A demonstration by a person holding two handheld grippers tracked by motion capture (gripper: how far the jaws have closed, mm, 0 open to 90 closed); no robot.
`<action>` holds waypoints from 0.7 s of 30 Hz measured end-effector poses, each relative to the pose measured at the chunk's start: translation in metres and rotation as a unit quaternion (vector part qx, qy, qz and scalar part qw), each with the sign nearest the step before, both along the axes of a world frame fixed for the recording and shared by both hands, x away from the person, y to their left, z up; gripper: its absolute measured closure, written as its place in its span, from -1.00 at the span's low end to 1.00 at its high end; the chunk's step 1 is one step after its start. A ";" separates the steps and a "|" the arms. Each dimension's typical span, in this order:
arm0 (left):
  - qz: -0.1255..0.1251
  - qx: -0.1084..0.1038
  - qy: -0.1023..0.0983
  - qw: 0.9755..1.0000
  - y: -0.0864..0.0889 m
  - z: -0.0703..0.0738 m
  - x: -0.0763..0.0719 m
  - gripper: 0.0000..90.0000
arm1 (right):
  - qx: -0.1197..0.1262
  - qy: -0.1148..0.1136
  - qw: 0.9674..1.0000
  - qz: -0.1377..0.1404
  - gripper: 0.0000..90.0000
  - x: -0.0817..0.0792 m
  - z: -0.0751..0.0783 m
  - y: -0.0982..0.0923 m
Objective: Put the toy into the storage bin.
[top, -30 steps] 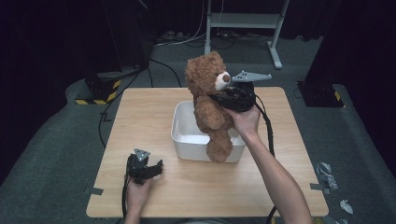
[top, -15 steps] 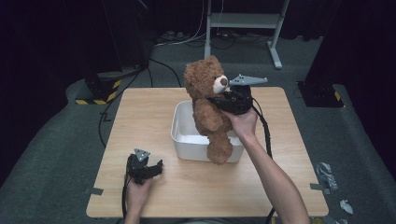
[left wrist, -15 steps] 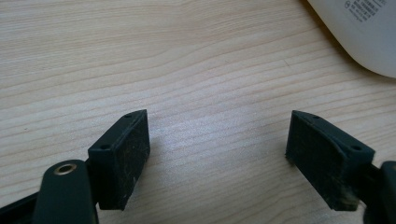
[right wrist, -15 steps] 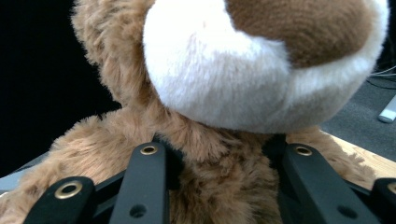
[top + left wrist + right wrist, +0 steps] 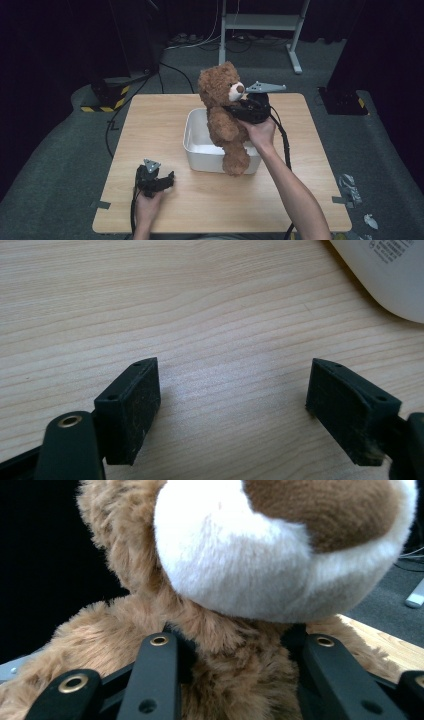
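Pale wooden table [image 5: 300, 195] on grey carpet in a dark room, cables and metal stand legs [image 5: 260, 30] behind, right gripper [image 5: 235, 111] pinching a teddy bear [image 5: 225, 117] held upright over a white tub [image 5: 200, 150], left gripper [image 5: 167, 177] spread, resting on the table.

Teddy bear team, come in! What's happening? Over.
Right gripper shut on teddy bear, held above white bin. Left gripper open, resting on table. Nothing blocking the bin.

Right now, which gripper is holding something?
The right gripper, raised over the bin: its jaws are clamped on the bear below the chin. The left gripper sits low at the table with jaws open on nothing.
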State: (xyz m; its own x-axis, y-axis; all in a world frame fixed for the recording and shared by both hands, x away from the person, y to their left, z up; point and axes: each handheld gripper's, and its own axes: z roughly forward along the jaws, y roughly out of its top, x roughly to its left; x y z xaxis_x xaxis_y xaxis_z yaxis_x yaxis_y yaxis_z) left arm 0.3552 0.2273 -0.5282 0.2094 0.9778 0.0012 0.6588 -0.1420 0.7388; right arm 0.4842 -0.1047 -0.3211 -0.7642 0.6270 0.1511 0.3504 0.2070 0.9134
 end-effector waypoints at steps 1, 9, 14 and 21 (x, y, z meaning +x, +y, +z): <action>0.000 0.000 0.000 1.000 0.000 0.000 0.000 -0.52 | 0.001 0.002 1.000 0.000 0.44 0.000 0.000 0.000; 0.000 -0.001 0.000 1.000 0.000 0.000 0.000 -0.52 | -0.008 0.007 1.000 0.001 0.44 0.003 -0.005 0.002; 0.000 -0.001 0.000 1.000 0.000 0.000 0.000 -0.52 | -0.012 0.007 1.000 0.002 0.44 0.004 -0.006 0.004; 0.000 -0.001 0.000 1.000 0.000 0.000 0.000 -0.52 | -0.010 0.011 1.000 0.000 0.44 0.006 -0.011 0.003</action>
State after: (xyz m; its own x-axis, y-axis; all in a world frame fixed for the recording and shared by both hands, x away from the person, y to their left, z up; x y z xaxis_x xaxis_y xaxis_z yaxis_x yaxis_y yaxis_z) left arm 0.3552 0.2275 -0.5281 0.2096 0.9778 -0.0001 0.6592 -0.1412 0.7386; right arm 0.4901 -0.1020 -0.3322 -0.7608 0.6304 0.1541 0.3698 0.2260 0.9012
